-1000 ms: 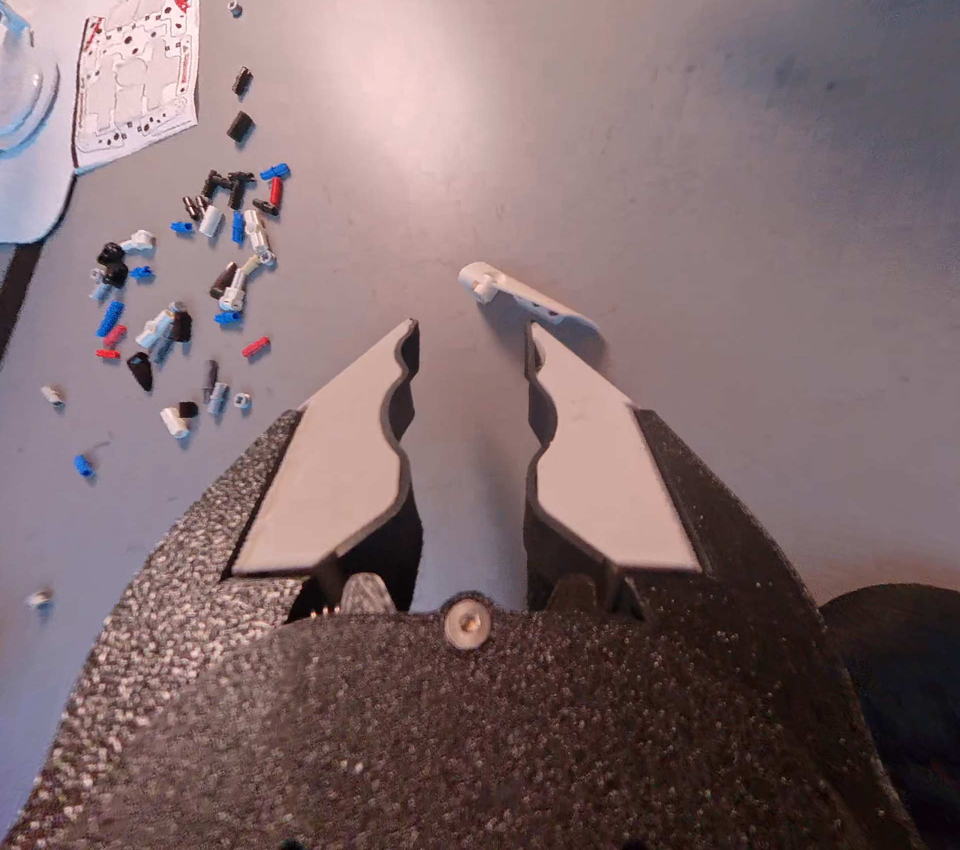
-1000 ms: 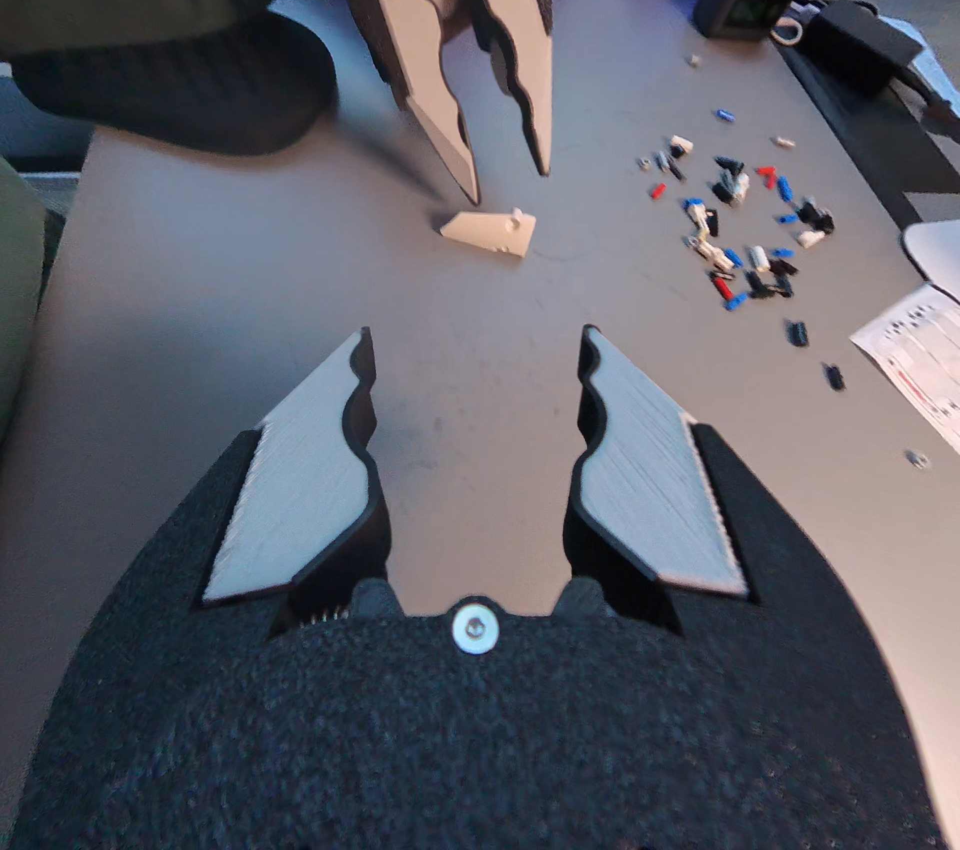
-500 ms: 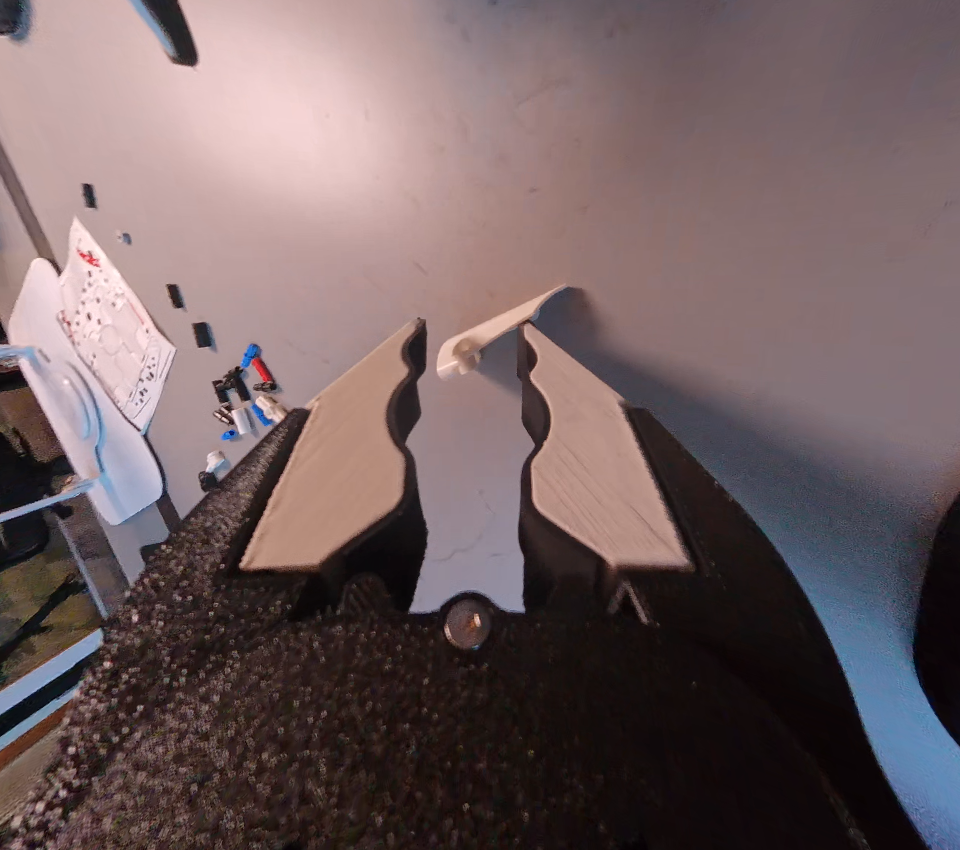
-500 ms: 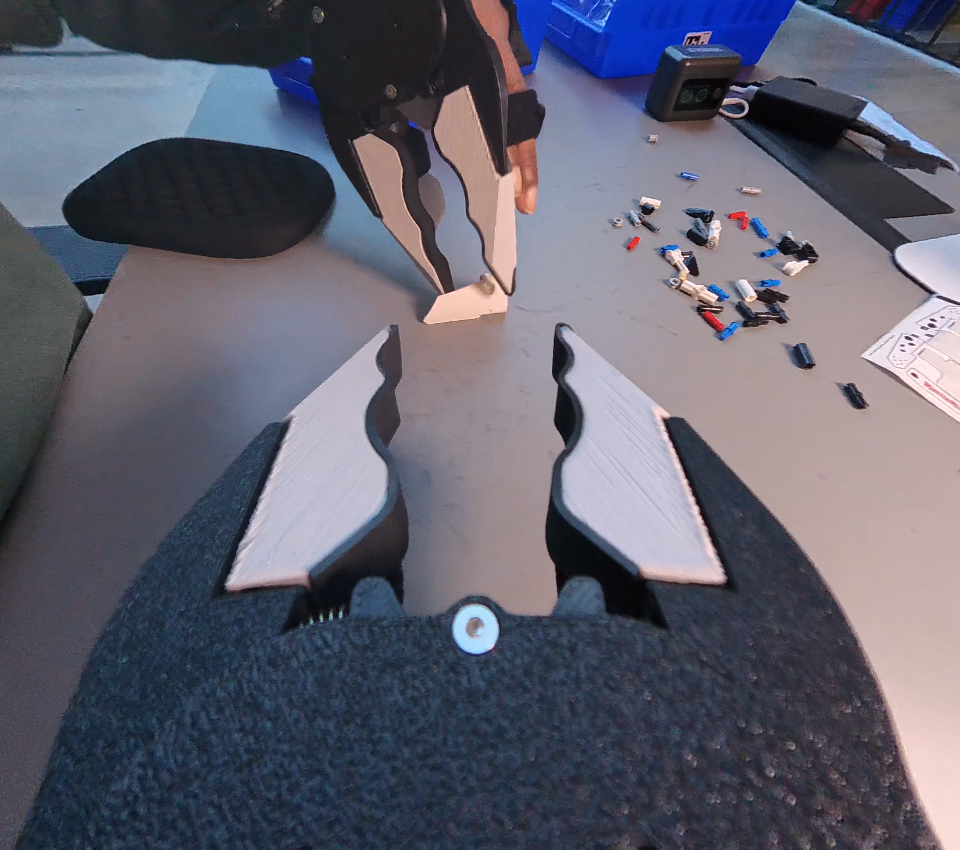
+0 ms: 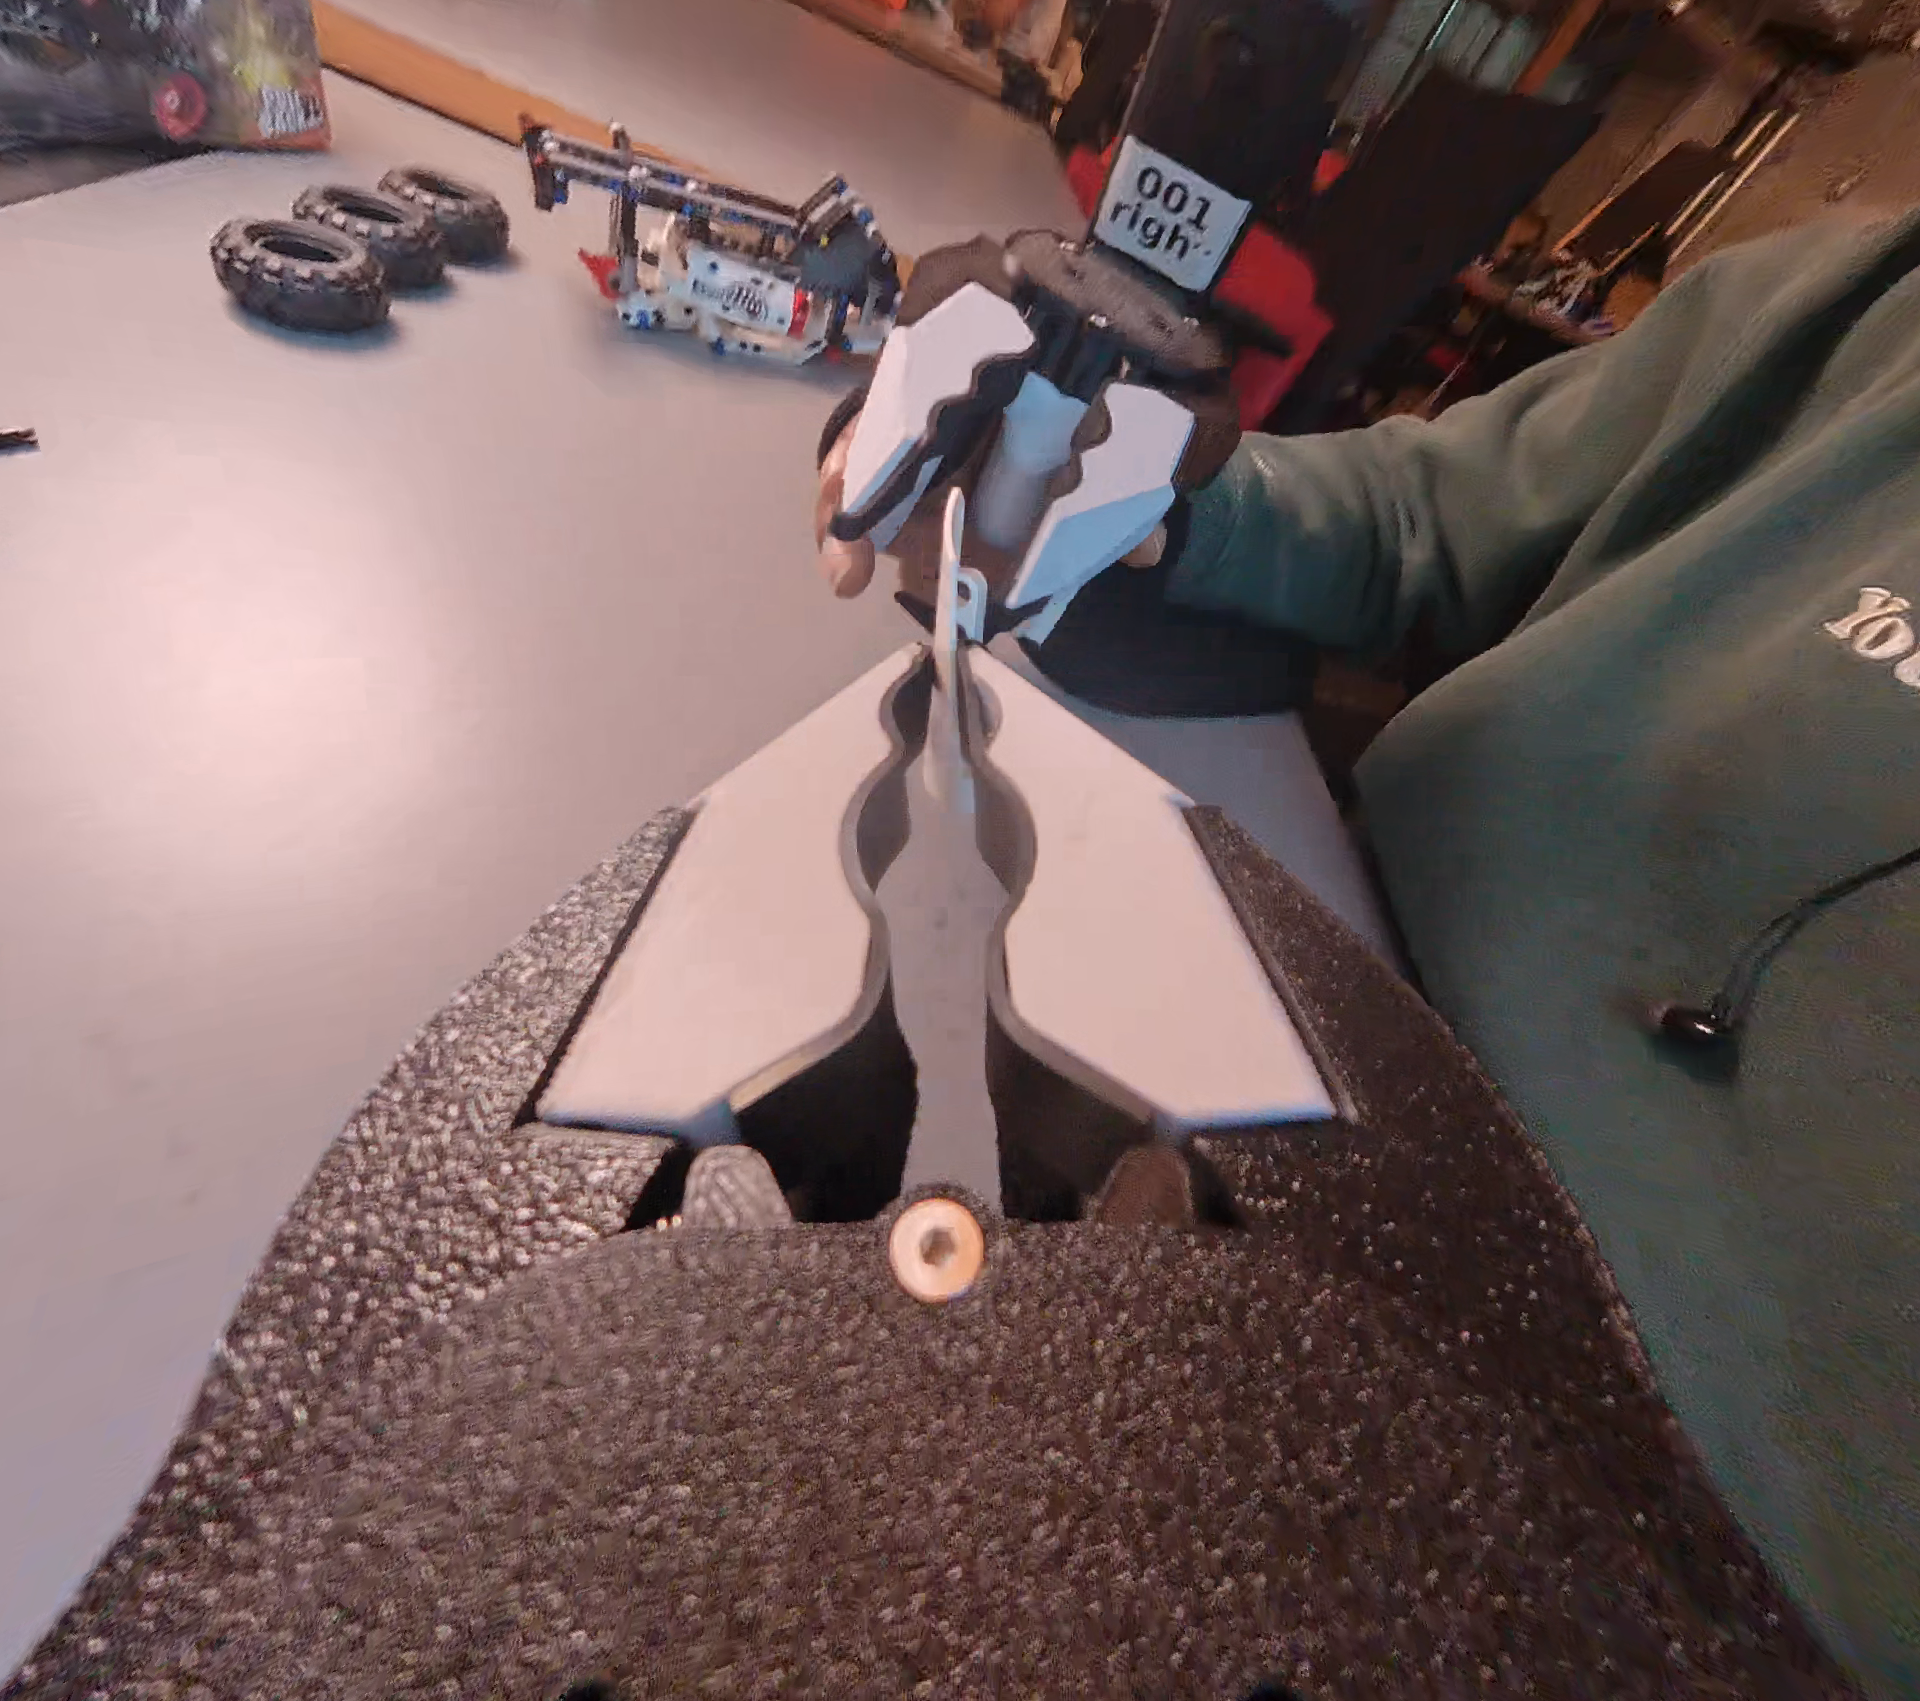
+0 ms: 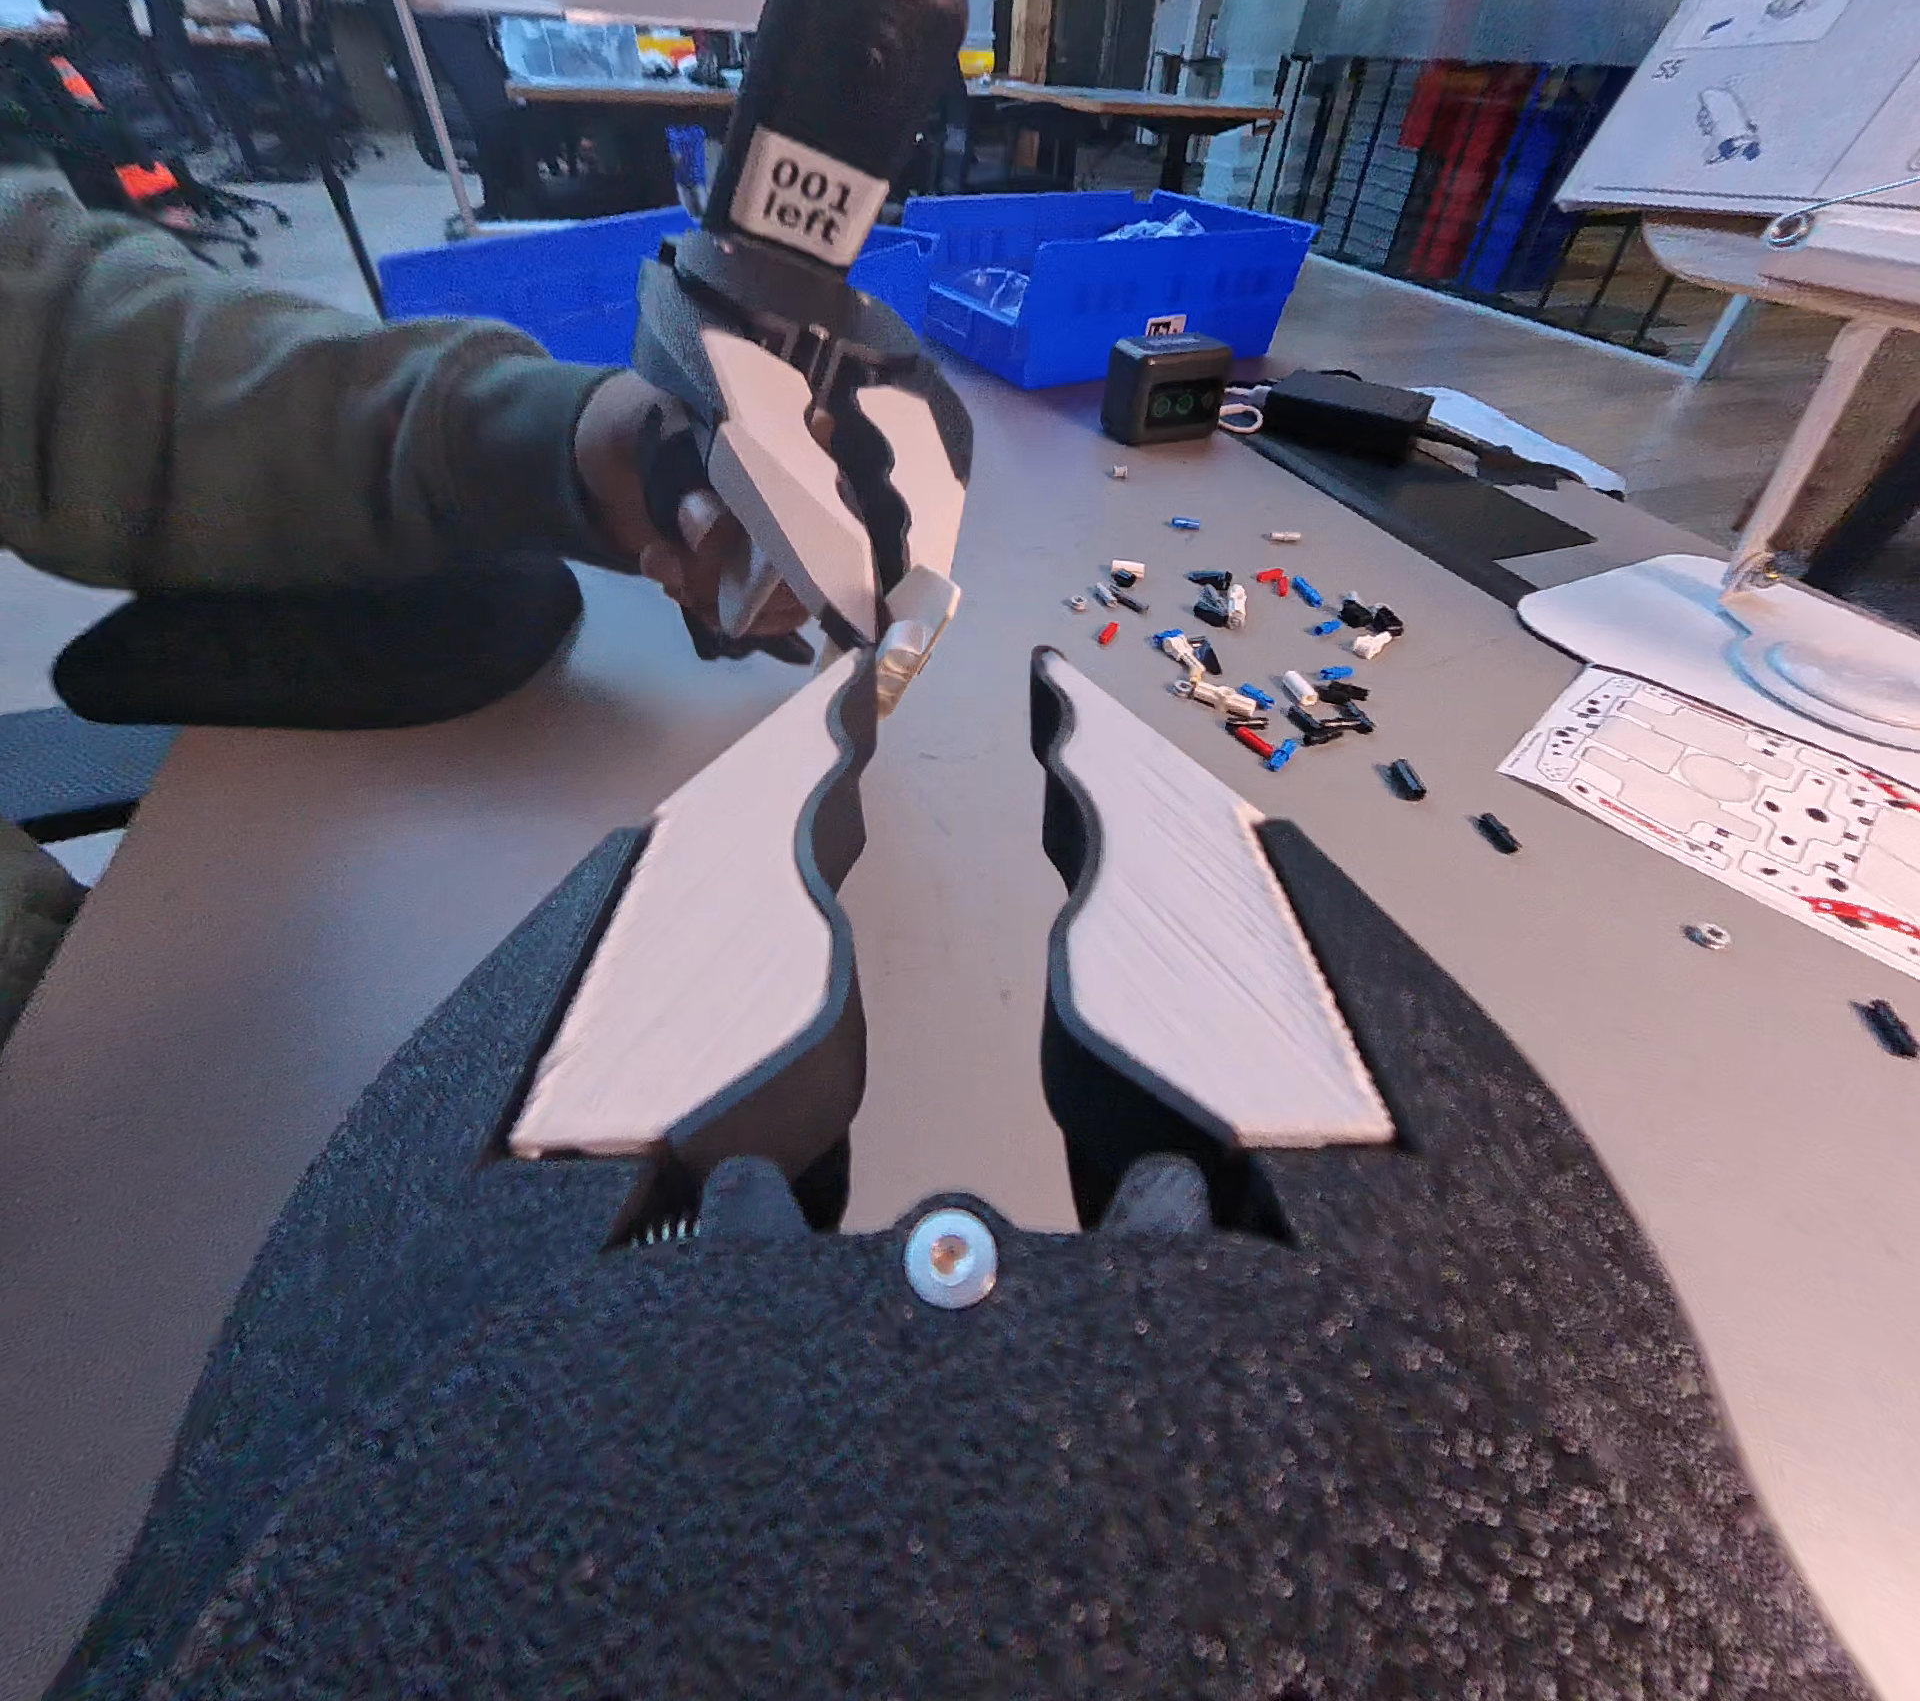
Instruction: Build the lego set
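The left tool (image 5: 948,664), which was open above the white panel piece (image 5: 951,612) a second ago, is now gripping it by its lower edge and holding it upright, lifted clear of the worktop (image 5: 312,612). The right tool (image 6: 951,675), its jaws narrower than before, is now sitting just beside the raised piece.

Dim warm-blue indoor light, soft glare on the table (image 5: 312,716), blurred fisheye edges.
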{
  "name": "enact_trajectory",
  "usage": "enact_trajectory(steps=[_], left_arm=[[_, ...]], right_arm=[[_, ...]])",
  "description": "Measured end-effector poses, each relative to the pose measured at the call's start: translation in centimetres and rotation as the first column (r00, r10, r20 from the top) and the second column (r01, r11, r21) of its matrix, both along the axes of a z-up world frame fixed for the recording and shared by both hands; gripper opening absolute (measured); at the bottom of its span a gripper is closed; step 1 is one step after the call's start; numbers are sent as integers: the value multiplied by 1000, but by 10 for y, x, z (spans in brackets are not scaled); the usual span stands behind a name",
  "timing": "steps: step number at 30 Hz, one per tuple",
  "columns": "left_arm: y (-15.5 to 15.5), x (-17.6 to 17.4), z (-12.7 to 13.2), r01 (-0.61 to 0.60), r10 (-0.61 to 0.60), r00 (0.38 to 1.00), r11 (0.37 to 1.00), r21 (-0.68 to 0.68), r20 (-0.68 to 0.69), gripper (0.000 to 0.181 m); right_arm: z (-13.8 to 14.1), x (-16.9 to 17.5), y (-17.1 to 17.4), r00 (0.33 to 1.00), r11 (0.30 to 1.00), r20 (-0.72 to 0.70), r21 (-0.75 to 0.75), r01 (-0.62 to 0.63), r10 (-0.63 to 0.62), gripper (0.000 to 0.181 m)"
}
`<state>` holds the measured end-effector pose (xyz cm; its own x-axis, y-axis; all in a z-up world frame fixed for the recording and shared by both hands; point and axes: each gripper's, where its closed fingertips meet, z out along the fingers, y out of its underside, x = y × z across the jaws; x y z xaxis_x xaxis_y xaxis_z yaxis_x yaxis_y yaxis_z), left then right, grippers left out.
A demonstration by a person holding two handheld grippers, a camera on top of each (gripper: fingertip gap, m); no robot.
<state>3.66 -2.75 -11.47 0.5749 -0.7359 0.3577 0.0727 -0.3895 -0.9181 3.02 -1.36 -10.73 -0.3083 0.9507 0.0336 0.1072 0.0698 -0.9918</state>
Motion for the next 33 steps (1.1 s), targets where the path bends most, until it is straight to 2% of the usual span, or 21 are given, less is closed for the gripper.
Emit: enact_trajectory(steps=[4, 7, 9, 11, 14, 17, 19, 23, 33], left_arm=[[5, 4, -1, -2, 0, 999, 999, 38, 53, 4], [4, 0, -8, -2, 2, 1000, 1000, 25, 6, 4], [6, -5, -19, -29, 30, 997, 1000, 10, -74, 5], [6, -12, -34, -54, 51, 984, 998, -14, -171, 14], [14, -36, -48, -181, 165, 944, 983, -28, -287, 20], [20, -63, -52, -314, 293, 899, 949, -13, -326, 20], [21, -77, -49, -380, 364, 873, 925, 13, -325, 22], [23, -95, -35, -461, 459, 851, 886, 55, -253, 32], [26, -106, -32, -502, 509, 831, 860, 92, -224, 45]], right_arm=[[2, 3, -6, 998, 990, 8, -123, -65, 66, 8], [-3, 1, -8, 995, 984, 37, -161, -80, 87, 7], [-11, -3, -7, 994, 992, 77, -114, -63, 72, 7], [-23, -9, -1, 991, 999, 126, -20, -41, 43, 7], [-47, -26, 23, 969, 995, 241, 89, 36, -56, 7], [-68, -42, 42, 940, 991, 321, 100, 92, -120, 7], [-81, -48, 45, 917, 990, 380, 110, 87, -123, 7], [-84, -51, 50, 908, 981, 389, 169, 93, -153, 7], [-83, -52, 50, 912, 984, 382, 150, 95, -147, 15]])
